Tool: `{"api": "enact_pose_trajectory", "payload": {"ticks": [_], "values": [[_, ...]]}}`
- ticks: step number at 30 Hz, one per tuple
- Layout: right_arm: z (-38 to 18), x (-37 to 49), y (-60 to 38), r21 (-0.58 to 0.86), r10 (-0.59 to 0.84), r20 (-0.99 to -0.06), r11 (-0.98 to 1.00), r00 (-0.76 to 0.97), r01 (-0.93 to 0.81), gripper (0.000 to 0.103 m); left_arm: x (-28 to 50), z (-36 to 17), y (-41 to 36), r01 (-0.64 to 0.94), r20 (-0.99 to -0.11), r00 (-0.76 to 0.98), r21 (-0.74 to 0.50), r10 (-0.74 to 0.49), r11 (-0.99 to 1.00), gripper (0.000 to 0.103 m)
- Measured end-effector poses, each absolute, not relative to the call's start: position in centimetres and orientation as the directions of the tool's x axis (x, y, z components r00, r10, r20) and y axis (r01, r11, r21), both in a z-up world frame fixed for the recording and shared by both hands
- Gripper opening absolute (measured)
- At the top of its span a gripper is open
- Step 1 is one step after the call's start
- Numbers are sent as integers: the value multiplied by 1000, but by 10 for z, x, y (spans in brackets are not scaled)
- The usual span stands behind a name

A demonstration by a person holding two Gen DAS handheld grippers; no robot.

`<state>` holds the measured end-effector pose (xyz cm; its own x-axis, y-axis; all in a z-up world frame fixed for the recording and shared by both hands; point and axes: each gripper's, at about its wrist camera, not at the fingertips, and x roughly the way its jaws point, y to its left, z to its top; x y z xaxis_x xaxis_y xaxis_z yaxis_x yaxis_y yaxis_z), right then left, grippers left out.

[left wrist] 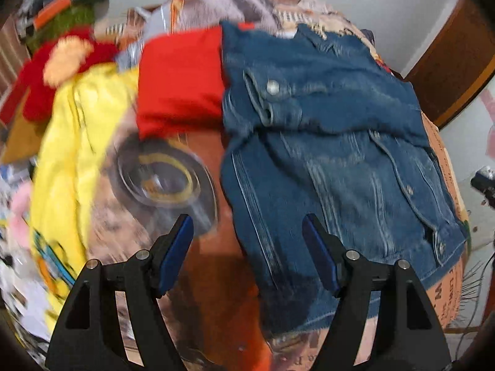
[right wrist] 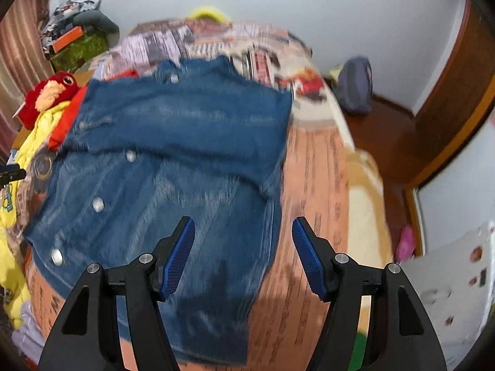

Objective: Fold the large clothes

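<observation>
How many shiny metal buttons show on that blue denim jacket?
4 in the right wrist view of the denim jacket: near the collar, mid-front, lower, near the hem. Folds may hide others.

Jacket point(right wrist: 173, 154) spread on bed point(right wrist: 312, 185); folded garment point(left wrist: 182, 83) touching its left edge; backpack point(right wrist: 355, 89) on floor right.

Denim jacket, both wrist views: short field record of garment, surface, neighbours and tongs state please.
garment: denim jacket, partly folded, top part laid over the lower part
surface: bed with printed cover
neighbours: red cloth against the jacket's edge; yellow garment; red plush toy
left tongs: open, empty, over the jacket's near edge
right tongs: open, empty, over the jacket's other near edge
image quality: motion blur in both views
</observation>
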<state>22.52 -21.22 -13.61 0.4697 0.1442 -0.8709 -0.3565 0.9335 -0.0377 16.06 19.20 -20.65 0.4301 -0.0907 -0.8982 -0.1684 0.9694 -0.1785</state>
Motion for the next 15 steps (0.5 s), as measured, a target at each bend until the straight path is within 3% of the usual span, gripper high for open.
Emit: {"api": "enact_pose_trajectory", "payload": {"ticks": [9, 15], "values": [[-182, 216, -259, 123, 188, -919, 972, 345, -201, 62, 134, -258, 190, -235, -906, 359, -321, -225, 917, 72], [-194, 209, -256, 206, 265, -909, 957, 322, -204, 62, 136, -273, 179, -224, -896, 339, -373, -287, 900, 72]]}}
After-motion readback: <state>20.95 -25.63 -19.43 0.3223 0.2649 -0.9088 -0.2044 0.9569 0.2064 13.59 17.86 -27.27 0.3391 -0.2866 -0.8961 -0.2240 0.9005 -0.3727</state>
